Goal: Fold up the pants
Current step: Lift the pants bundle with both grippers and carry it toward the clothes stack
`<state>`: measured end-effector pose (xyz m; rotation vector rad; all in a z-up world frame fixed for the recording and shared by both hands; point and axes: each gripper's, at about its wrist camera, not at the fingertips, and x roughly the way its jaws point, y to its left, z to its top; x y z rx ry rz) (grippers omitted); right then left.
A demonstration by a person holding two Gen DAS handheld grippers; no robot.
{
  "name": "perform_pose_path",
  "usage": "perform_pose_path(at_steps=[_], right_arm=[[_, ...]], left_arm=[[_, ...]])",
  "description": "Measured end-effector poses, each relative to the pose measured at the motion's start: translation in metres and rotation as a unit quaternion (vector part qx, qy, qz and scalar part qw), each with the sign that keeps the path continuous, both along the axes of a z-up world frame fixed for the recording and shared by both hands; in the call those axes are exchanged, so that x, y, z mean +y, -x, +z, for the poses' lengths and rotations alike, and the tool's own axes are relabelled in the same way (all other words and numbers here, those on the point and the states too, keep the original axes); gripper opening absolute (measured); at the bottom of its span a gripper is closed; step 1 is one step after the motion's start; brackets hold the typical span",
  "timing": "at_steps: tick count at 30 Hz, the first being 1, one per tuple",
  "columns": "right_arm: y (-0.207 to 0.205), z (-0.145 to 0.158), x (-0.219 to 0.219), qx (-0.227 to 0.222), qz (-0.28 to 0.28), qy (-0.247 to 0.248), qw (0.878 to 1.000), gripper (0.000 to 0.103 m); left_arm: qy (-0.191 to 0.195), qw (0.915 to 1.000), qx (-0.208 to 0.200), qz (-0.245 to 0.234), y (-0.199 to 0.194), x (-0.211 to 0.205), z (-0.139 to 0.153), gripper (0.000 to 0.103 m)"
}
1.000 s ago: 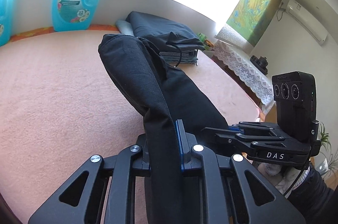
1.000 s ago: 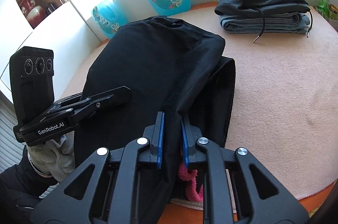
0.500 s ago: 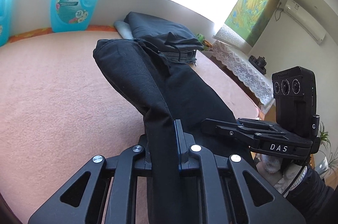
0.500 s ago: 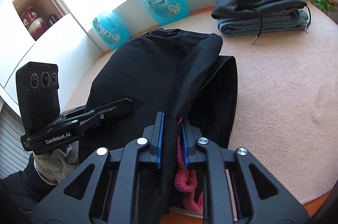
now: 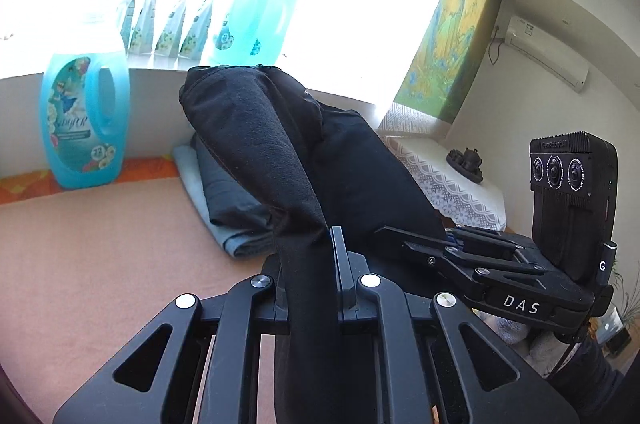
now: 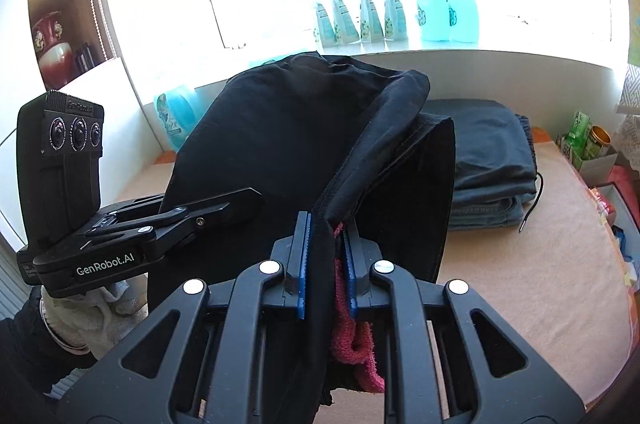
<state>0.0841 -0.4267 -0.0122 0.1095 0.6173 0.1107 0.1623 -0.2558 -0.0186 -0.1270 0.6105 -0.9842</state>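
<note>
Both tools, left tool (image 5: 316,264) and right tool (image 6: 326,264), clench the black pants (image 6: 288,144) lifted above the bench (image 5: 100,244), apparently mid-fold, laying flat and stacking still left.

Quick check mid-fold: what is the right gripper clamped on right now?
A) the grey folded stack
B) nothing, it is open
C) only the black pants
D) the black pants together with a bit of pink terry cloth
D: in the right wrist view the right gripper pinches the black pants with a pink terry cloth caught between its fingers.
</note>
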Motion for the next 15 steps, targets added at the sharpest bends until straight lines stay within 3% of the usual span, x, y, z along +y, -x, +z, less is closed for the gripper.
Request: perform_pose_path(at_steps=[7,15], right_arm=[[-0.060,0.022,-0.040,-0.004,-0.030,0.035,0.999,0.015],[-0.133,0.019,-0.090,0.004,-0.062,0.068,0.996,0.015]], left_arm=[[0.007,0.9999,-0.010,-0.008,-0.059,-0.051,0.010,0.011],[-0.009,0.9998,-0.013,-0.010,-0.124,-0.110,0.001,0.011]])
